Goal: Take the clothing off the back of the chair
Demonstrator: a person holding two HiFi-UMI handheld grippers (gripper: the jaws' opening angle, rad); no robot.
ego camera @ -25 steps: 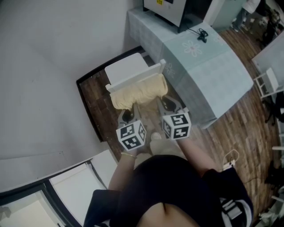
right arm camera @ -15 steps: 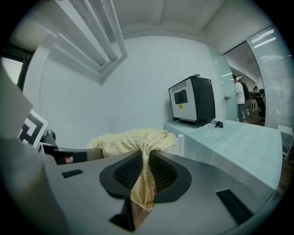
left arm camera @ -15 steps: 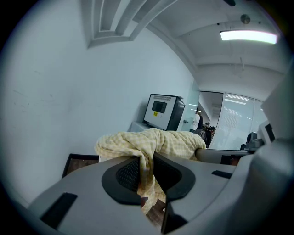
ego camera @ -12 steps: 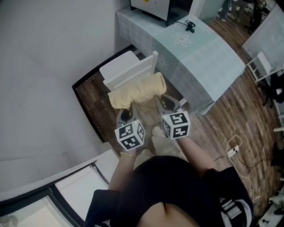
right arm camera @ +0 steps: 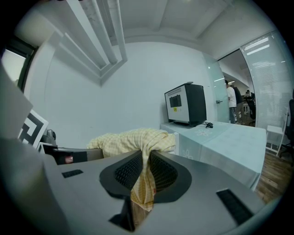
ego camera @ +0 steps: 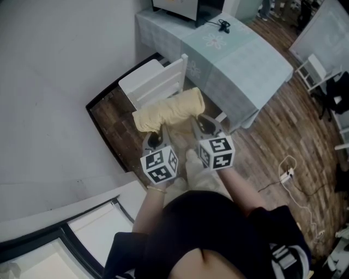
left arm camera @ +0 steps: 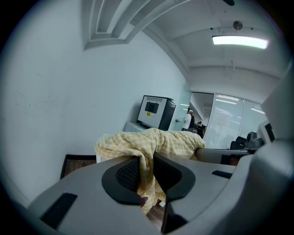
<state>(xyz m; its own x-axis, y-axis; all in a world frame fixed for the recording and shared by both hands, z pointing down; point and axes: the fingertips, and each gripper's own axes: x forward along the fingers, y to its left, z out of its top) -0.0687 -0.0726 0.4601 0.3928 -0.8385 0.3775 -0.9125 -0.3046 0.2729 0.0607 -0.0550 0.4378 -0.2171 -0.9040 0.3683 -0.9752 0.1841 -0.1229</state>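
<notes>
A pale yellow checked garment (ego camera: 169, 110) hangs bunched between my two grippers, in front of the white chair (ego camera: 154, 83) and apart from its backrest. My left gripper (ego camera: 155, 132) is shut on the garment's left end, and my right gripper (ego camera: 199, 121) is shut on its right end. In the left gripper view the cloth (left arm camera: 158, 140) is pinched between the pads of that gripper (left arm camera: 146, 172) and droops below them. The right gripper view shows the same: fabric (right arm camera: 131, 140) is clamped in the right gripper (right arm camera: 146, 173), with the chair's white post (right arm camera: 176, 138) behind it.
A table under a light-blue cloth (ego camera: 240, 60) stands right of the chair and carries a black machine (ego camera: 180, 6). The chair stands on a dark floor panel (ego camera: 109, 117) against a white wall. A cable and plug (ego camera: 286, 169) lie on the wooden floor at right.
Both grippers have pulled the garment back toward the person and off the chair's backrest. A gap now shows between cloth and chair. The jaws stay shut on it.
</notes>
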